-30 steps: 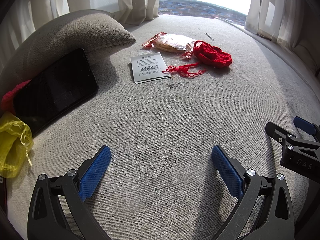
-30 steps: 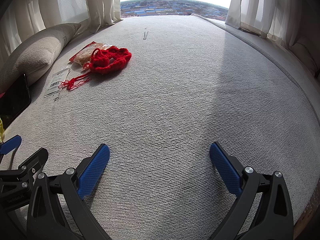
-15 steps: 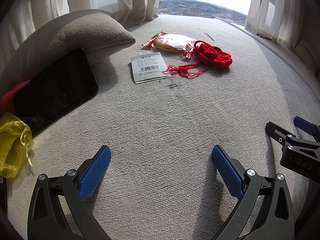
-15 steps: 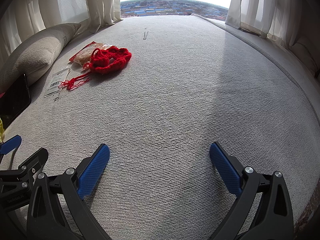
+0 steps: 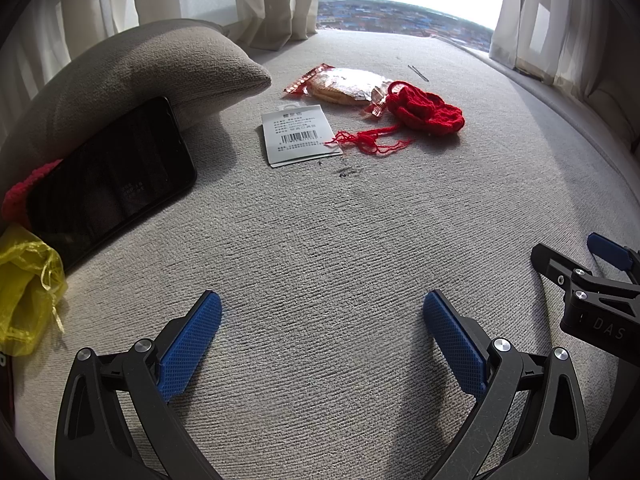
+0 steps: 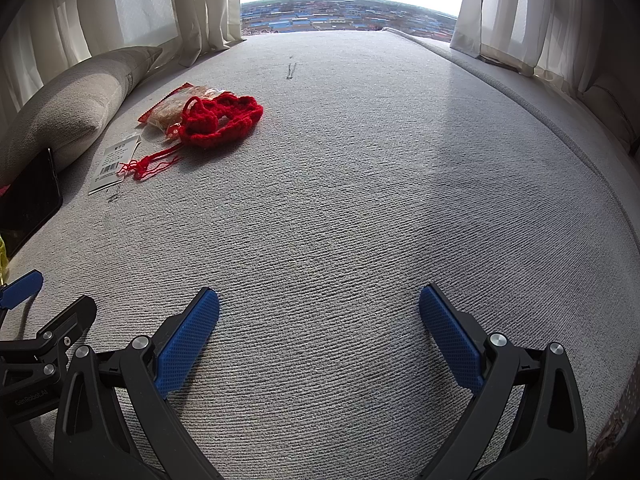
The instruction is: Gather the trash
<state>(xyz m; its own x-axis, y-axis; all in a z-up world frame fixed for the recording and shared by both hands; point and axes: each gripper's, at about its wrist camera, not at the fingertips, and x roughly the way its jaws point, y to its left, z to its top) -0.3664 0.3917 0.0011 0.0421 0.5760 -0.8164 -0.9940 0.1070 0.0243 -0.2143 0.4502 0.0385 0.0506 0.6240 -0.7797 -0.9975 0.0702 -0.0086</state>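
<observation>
On the grey cushioned surface (image 5: 320,248) lie a white barcode label card (image 5: 298,138), a clear snack wrapper with red ends (image 5: 344,86) and a red knitted piece with loose yarn (image 5: 424,114). They show far left in the right wrist view: card (image 6: 114,160), wrapper (image 6: 176,106), knit (image 6: 218,122). A crumpled yellow plastic bag (image 5: 24,288) lies at the left edge. My left gripper (image 5: 322,312) is open and empty, well short of the card. My right gripper (image 6: 318,308) is open and empty over bare fabric.
A grey pillow (image 5: 132,76) lies at the left with a black phone (image 5: 108,180) leaning on it. Two thin needles (image 6: 291,70) lie far ahead. Curtains (image 6: 520,12) and a window bound the far end. The right gripper's body (image 5: 592,292) shows at the left view's right edge.
</observation>
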